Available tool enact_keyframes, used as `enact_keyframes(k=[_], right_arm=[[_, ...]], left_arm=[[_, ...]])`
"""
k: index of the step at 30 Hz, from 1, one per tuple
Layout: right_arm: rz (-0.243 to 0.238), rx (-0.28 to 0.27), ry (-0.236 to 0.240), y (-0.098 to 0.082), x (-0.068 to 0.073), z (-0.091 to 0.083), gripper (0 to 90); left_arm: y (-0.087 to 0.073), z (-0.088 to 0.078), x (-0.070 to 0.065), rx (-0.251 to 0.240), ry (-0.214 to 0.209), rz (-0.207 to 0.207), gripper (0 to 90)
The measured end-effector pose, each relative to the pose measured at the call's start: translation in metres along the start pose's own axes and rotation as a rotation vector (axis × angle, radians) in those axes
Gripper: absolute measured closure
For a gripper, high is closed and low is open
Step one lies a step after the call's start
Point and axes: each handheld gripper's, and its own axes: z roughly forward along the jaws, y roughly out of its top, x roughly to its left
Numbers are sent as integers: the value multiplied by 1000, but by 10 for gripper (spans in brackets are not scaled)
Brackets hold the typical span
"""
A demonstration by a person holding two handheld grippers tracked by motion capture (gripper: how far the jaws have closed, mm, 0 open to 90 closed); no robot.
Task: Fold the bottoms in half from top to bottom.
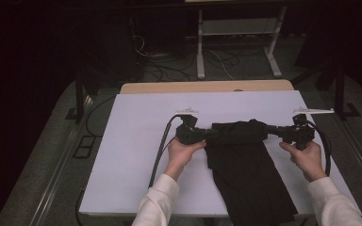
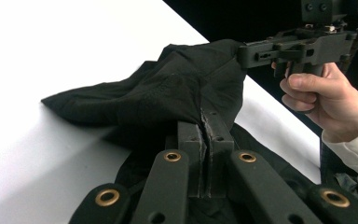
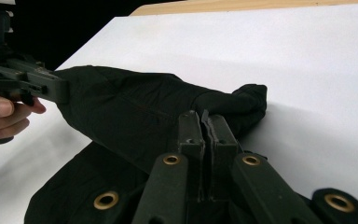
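Observation:
A black garment (image 1: 245, 165) lies on the white table sheet (image 1: 136, 141), its near end hanging over the table's front edge. Its far end is lifted and stretched between the two grippers. My left gripper (image 1: 209, 133) is shut on the cloth's left corner; in the left gripper view the jaws (image 2: 207, 122) pinch a fold of the black garment (image 2: 168, 93). My right gripper (image 1: 269, 130) is shut on the right corner, with the black garment (image 3: 130, 107) nipped between its closed jaws (image 3: 205, 122). Each gripper view shows the other hand and its gripper farther off.
The white sheet covers a wooden table (image 1: 207, 86) whose far edge shows. Cables (image 1: 160, 150) trail from the left gripper across the sheet, and another loops by the right hand (image 1: 327, 146). A white stand (image 1: 238, 37) and floor wires sit beyond the table.

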Motion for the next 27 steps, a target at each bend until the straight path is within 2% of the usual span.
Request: enact_keyframes(k=[12,18,27], right_arm=[[-17,23,2,-16,9,-14,858],[-19,40,3,-23,11,-17,858],[-27,89,-2,-33,13,-18,858]], left_arm=[[-15,-3,-24,14,-17,19,866],[-27,-3,-29,25,-31,9,867],[-43,-3,-37,73,-22,6,866]])
